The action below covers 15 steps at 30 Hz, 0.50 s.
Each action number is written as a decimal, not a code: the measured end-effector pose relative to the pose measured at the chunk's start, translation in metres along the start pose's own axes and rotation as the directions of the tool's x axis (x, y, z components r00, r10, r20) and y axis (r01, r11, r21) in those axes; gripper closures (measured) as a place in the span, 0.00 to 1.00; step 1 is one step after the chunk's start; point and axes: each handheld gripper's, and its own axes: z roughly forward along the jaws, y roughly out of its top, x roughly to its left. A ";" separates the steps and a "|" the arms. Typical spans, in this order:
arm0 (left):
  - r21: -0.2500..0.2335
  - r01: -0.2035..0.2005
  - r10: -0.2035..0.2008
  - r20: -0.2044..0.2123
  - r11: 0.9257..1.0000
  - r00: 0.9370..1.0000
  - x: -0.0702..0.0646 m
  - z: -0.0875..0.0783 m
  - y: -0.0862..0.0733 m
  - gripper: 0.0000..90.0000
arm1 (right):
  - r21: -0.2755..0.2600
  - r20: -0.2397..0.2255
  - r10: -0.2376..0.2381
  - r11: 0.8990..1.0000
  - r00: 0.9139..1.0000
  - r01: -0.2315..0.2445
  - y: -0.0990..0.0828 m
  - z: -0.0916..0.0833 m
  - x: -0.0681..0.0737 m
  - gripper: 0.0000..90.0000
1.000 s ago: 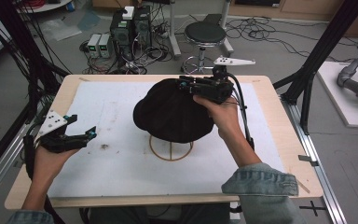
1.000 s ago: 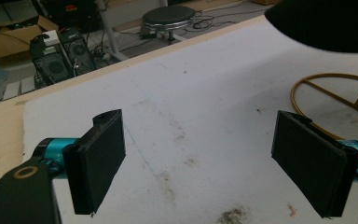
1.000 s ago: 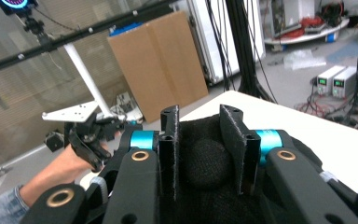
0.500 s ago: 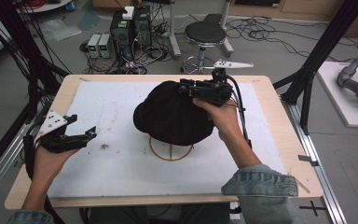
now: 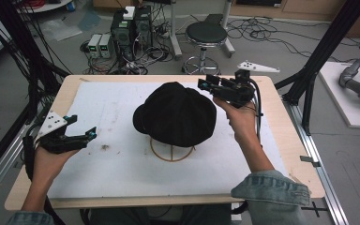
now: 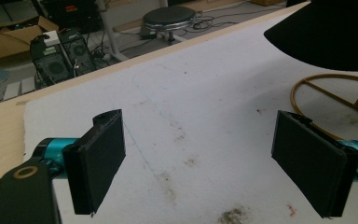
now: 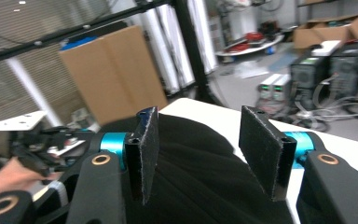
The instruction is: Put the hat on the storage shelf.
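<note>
Cap: a black cap (image 5: 176,114) sat on a gold wire stand (image 5: 171,151) at the middle of the bench (image 5: 281,154), brim toward the left
Right tongs: the right tongs (image 5: 205,85) hung at the cap's far right edge; their jaws had just been opening and stood apart, gripping nothing, the fabric showing beyond the gap in the right gripper view (image 7: 196,154)
Left tongs: the left tongs (image 5: 82,126) rested low at the near left, jaws wide apart and empty, well apart from the cap
Risk, snag: a pad could have caught the loose fabric as the right tongs drew away, dragging the cap askew
Risk, tip: the stand looked light and stood on a narrow ring, so a sideways knock might have toppled it
Risk, slide: the cap merely rested on the stand, so a nudge could have slipped it onto the white sheet (image 5: 108,103)
</note>
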 end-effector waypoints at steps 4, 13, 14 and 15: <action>-0.001 0.000 0.000 -0.003 1.000 1.000 0.001 -0.001 0.001 0.19 | -0.020 0.063 0.006 1.000 0.998 -0.004 -0.007 -0.019 -0.011 0.52; -0.001 0.001 -0.001 -0.007 1.000 1.000 0.002 -0.001 0.000 0.19 | -0.042 0.194 0.016 0.999 0.981 -0.008 -0.024 -0.054 -0.032 0.48; -0.001 0.002 -0.002 -0.007 1.000 1.000 0.002 -0.001 0.000 0.19 | -0.044 0.208 0.021 0.999 0.978 -0.012 -0.026 -0.057 -0.034 0.47; -0.001 0.001 -0.001 -0.006 1.000 1.000 0.002 -0.001 0.000 0.19 | -0.047 0.216 0.027 0.999 0.976 -0.017 -0.028 -0.060 -0.036 0.47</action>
